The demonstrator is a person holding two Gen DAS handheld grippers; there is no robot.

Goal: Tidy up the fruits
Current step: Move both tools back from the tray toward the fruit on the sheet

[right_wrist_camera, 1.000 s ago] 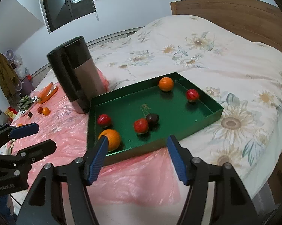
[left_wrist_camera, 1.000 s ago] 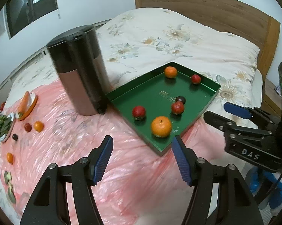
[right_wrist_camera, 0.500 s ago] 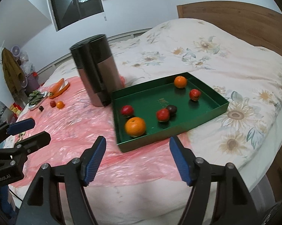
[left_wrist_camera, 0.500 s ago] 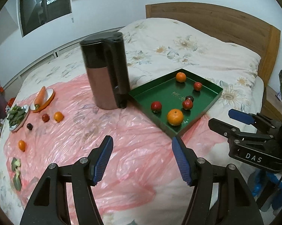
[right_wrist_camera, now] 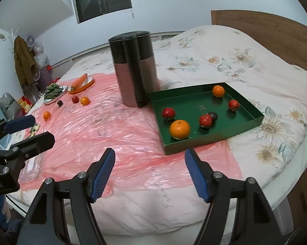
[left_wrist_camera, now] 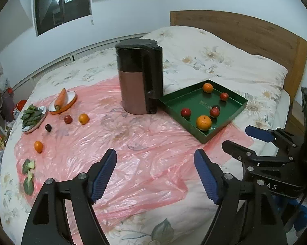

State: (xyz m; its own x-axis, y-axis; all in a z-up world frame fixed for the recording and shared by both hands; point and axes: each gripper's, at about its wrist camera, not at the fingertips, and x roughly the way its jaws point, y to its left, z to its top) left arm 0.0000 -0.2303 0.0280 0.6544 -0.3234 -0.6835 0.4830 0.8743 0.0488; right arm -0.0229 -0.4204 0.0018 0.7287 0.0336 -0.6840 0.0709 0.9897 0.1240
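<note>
A green tray (left_wrist_camera: pixel 236 112) (right_wrist_camera: pixel 253 118) lies on the bed and holds several fruits: a large orange (left_wrist_camera: pixel 203 122) (right_wrist_camera: pixel 179 129), a smaller orange (left_wrist_camera: pixel 208 87) (right_wrist_camera: pixel 218 91), red fruits and a dark plum (right_wrist_camera: pixel 213 116). Loose on the pink plastic sheet (left_wrist_camera: pixel 133 153) lie an orange (left_wrist_camera: pixel 83 118) (right_wrist_camera: pixel 85 100), a red fruit (left_wrist_camera: pixel 68 119), a dark plum (left_wrist_camera: pixel 48 127) and another orange (left_wrist_camera: pixel 38 146) (right_wrist_camera: pixel 46 115). My left gripper (left_wrist_camera: pixel 155 170) and my right gripper (right_wrist_camera: pixel 149 167) are both open and empty, held back above the sheet's near edge.
A tall black and copper kettle (left_wrist_camera: pixel 139 79) (right_wrist_camera: pixel 134 69) stands left of the tray. A carrot on a dish (left_wrist_camera: pixel 60 101), a plate of greens (left_wrist_camera: pixel 32 115) and loose greens (left_wrist_camera: pixel 28 175) lie at the left. A wooden headboard (left_wrist_camera: pixel 255 30) is behind.
Both grippers have pulled back and up from the tray; the tray and kettle look smaller and more of the sheet's left side shows. Both stay open.
</note>
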